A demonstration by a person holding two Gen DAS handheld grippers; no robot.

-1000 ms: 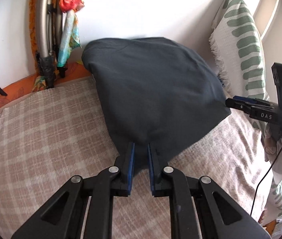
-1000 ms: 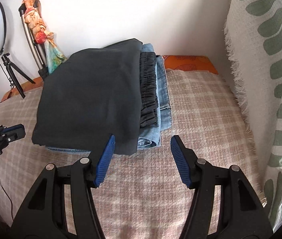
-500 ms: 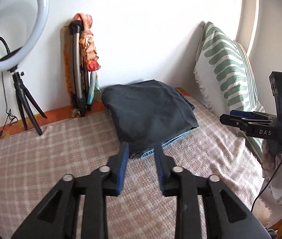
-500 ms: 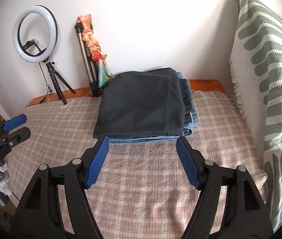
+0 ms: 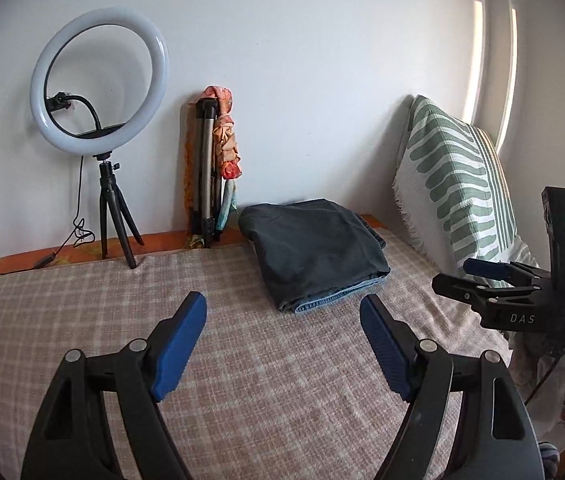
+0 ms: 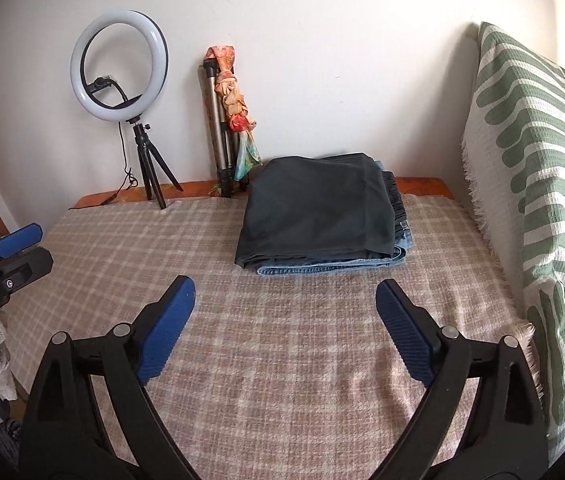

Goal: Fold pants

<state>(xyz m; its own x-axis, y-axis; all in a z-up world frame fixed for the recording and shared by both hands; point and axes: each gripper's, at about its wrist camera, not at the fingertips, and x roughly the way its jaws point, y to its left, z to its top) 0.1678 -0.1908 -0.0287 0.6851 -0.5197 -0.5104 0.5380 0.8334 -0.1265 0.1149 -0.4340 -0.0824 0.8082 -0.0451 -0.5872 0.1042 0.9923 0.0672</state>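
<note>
Folded dark grey pants (image 5: 314,246) (image 6: 316,210) lie on top of folded blue jeans (image 5: 336,294) (image 6: 330,267) at the far end of the plaid bed cover (image 5: 242,380) (image 6: 302,360). My left gripper (image 5: 284,310) hovers well back from the stack, its jaws opening with nothing between them. My right gripper (image 6: 286,298) is also back from the stack, jaws opening and empty. The right gripper (image 5: 494,276) shows at the right edge of the left wrist view, and the left gripper (image 6: 22,246) at the left edge of the right wrist view.
A ring light on a small tripod (image 5: 100,92) (image 6: 120,66) stands at the far left by the wall. A folded tripod with an orange cloth (image 5: 212,168) (image 6: 226,120) leans beside the stack. A green-and-white patterned cushion (image 5: 454,184) (image 6: 534,184) lines the right side.
Both grippers pulled back and up from the folded stack. The left one let go of the dark pants and spread wide; the right one spread wider too.
</note>
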